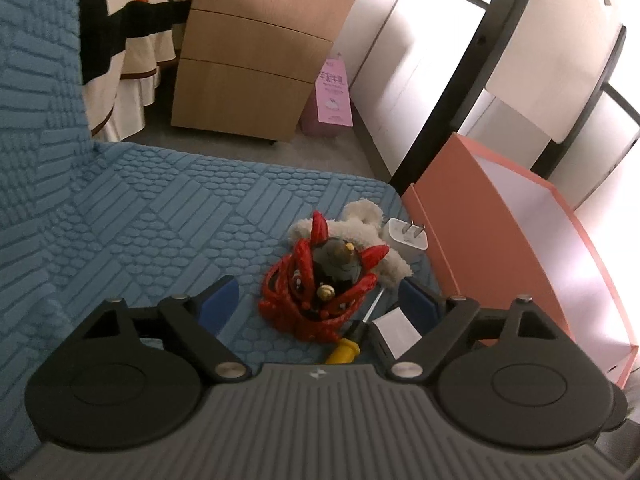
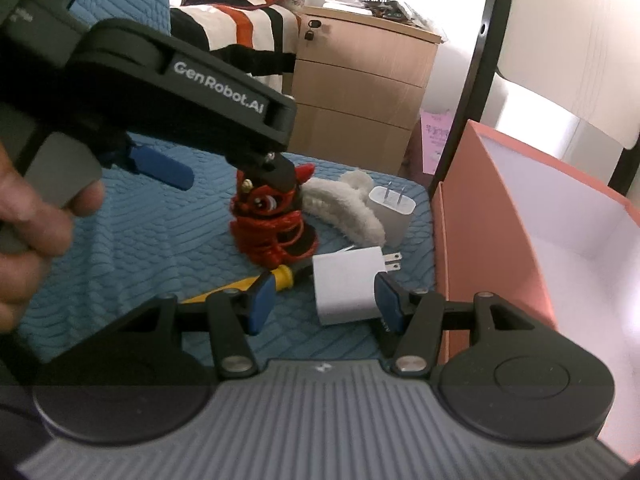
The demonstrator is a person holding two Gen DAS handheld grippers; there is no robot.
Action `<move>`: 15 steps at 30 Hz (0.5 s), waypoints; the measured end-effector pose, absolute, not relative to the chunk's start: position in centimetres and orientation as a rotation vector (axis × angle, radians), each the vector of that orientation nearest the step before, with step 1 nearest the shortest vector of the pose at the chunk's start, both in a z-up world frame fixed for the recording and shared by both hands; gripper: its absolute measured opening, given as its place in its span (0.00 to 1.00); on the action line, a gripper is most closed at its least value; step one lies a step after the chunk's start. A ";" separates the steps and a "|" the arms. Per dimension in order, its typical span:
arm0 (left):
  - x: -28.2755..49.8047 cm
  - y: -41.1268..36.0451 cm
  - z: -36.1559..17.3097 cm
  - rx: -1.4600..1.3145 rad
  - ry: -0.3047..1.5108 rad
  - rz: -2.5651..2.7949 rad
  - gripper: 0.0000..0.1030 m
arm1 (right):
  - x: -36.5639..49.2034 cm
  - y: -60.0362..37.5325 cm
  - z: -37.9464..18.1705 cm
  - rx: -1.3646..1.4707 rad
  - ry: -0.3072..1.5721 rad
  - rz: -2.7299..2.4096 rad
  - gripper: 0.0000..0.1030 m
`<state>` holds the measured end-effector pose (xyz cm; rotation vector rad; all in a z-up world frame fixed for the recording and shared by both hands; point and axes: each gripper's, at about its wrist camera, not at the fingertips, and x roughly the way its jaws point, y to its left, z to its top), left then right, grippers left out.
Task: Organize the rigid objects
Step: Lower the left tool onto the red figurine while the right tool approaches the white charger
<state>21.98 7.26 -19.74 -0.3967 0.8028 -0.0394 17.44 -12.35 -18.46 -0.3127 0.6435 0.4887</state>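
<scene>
A red lion figurine (image 1: 320, 292) (image 2: 272, 220) stands on the blue quilted cover (image 1: 160, 208). My left gripper (image 1: 318, 300) (image 2: 240, 178) is open, its blue pads to either side of the figurine and clear of it. Beside it lie a fluffy white clip (image 1: 360, 224) (image 2: 344, 204), a yellow-handled screwdriver (image 1: 344, 350) (image 2: 240, 284) and two white chargers, one far (image 1: 404, 236) (image 2: 392, 208), one near (image 2: 348, 288). My right gripper (image 2: 324, 304) hangs open over the near charger; a gap shows at its left pad.
An open pink box (image 1: 480, 240) (image 2: 500, 220) with a white inside stands right of the objects. Beyond the cover's edge are a wooden drawer cabinet (image 1: 248, 68), striped bedding (image 1: 132, 20), a pink bag (image 1: 332, 96) and a black frame bar (image 1: 452, 80).
</scene>
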 end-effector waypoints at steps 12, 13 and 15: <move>24.8 6.3 -21.2 -0.343 0.859 -0.075 0.77 | 20.0 -11.9 -20.1 -0.389 0.672 0.434 0.59; 24.9 6.2 -21.2 -0.335 0.862 -0.073 0.75 | 20.2 -11.9 -20.2 -0.388 0.674 0.430 0.60; 25.2 6.0 -21.3 -0.325 0.866 -0.071 0.73 | 20.5 -11.8 -20.3 -0.394 0.681 0.432 0.61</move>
